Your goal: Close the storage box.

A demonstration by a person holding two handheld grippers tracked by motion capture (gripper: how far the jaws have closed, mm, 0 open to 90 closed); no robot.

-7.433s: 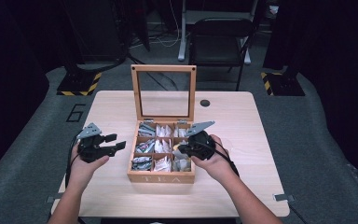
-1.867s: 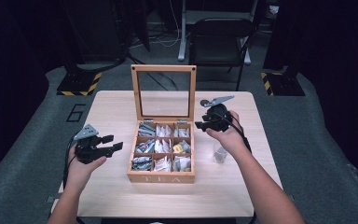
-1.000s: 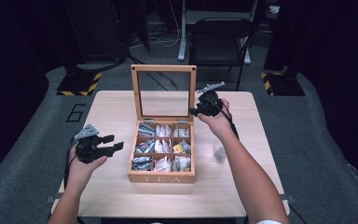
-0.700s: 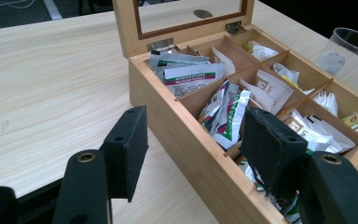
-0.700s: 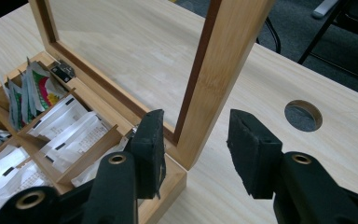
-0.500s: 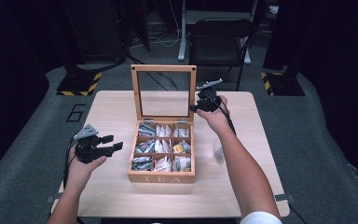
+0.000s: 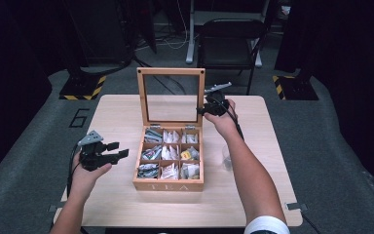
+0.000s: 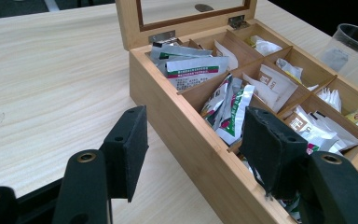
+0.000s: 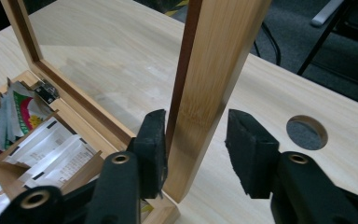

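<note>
At the right edge of the upright glass-paned lid [image 7: 171,96], right gripper [image 7: 205,110] straddles the wooden frame [image 9: 214,93]: jaws apart, one pad touching the inner face, the other standing off the outer face, not clamped. The wooden tea box [image 7: 168,185] sits mid-table [image 7: 117,204], lid up, compartments full of tea bag sachets [image 8: 193,70], clear plastic cup [image 7: 226,157] just right of it. Left gripper [image 7: 108,152] is held left of the box, near its front corner, jaws wide apart and holding nothing.
</note>
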